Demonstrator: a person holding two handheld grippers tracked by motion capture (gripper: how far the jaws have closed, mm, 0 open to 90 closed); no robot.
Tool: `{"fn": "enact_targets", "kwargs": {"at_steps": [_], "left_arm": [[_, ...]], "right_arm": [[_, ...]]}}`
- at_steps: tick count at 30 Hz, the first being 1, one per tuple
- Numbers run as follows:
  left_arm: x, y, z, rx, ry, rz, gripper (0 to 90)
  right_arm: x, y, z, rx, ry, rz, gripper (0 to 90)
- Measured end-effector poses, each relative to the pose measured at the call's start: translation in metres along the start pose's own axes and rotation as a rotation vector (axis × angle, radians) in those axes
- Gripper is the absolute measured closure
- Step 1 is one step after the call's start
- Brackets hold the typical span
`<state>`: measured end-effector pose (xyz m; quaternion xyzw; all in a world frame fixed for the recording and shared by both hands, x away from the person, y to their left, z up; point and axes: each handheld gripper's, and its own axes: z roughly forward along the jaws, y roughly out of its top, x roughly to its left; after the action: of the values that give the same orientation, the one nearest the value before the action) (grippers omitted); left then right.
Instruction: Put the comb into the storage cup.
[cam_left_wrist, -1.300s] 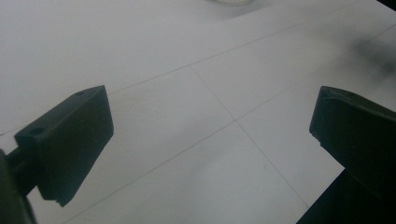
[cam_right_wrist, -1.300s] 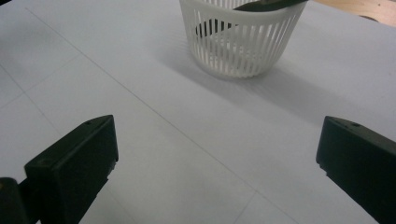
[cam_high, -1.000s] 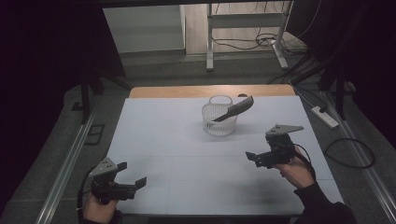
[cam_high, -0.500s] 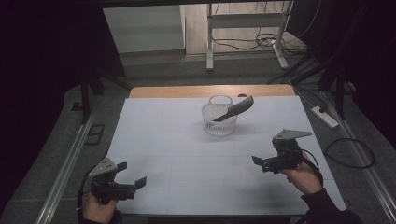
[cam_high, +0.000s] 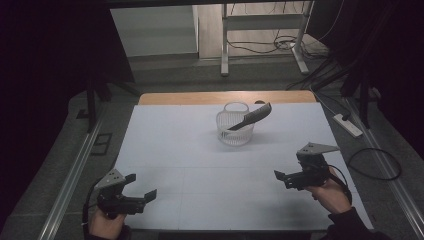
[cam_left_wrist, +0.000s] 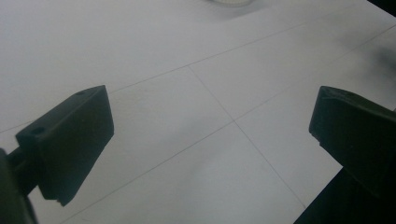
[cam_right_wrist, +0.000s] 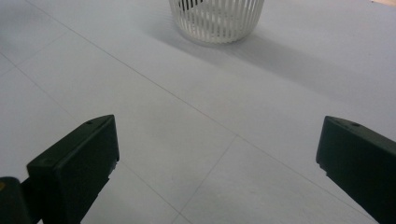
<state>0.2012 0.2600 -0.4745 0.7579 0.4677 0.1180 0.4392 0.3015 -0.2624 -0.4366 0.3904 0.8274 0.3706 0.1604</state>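
A white slatted basket (cam_high: 235, 128) stands toward the far middle of the table (cam_high: 175, 150), and a dark comb (cam_high: 251, 117) leans in it, its lower end down inside and its upper end sticking out over the rim toward my right. In my right gripper view the basket (cam_right_wrist: 215, 18) sits at the top edge, its thin upright ribs plain to see with something dark behind them, and a soft shadow trails from it across the white sheet. My left gripper (cam_high: 137, 192) is low at the near left corner of the table, my left hand (cam_high: 105, 224) wrapped around its grip, the jaws pointing to my right and spread wide with nothing between them. My right gripper (cam_high: 285, 177) is at the near right, well apart from the basket, my right hand (cam_high: 327, 192) under it and the grey three-cornered plate (cam_high: 316, 148) on top; its jaws point to my left and also stand wide and empty. In my left gripper view the two black jaws frame bare table crossed by thin grid lines, and a small piece of the basket (cam_left_wrist: 229, 2) shows at the very top edge. Beyond the table's far wooden edge (cam_high: 225, 97), the high view shows the floor with cables (cam_high: 260, 46) and a power strip (cam_high: 348, 125).
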Motion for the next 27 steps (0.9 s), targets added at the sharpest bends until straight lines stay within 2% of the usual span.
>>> {"fn": "enact_targets", "kwargs": {"at_steps": [15,27], "left_arm": [[0.000,0.000,0.000,0.000,0.002,0.000,0.5],[0.000,0.000,0.000,0.001,0.002,-0.002,0.5]], "right_arm": [[-0.004,-0.016,-0.011,-0.004,-0.010,0.009,0.0],[-0.013,-0.029,-0.022,-0.008,-0.050,0.029,0.0]]}}
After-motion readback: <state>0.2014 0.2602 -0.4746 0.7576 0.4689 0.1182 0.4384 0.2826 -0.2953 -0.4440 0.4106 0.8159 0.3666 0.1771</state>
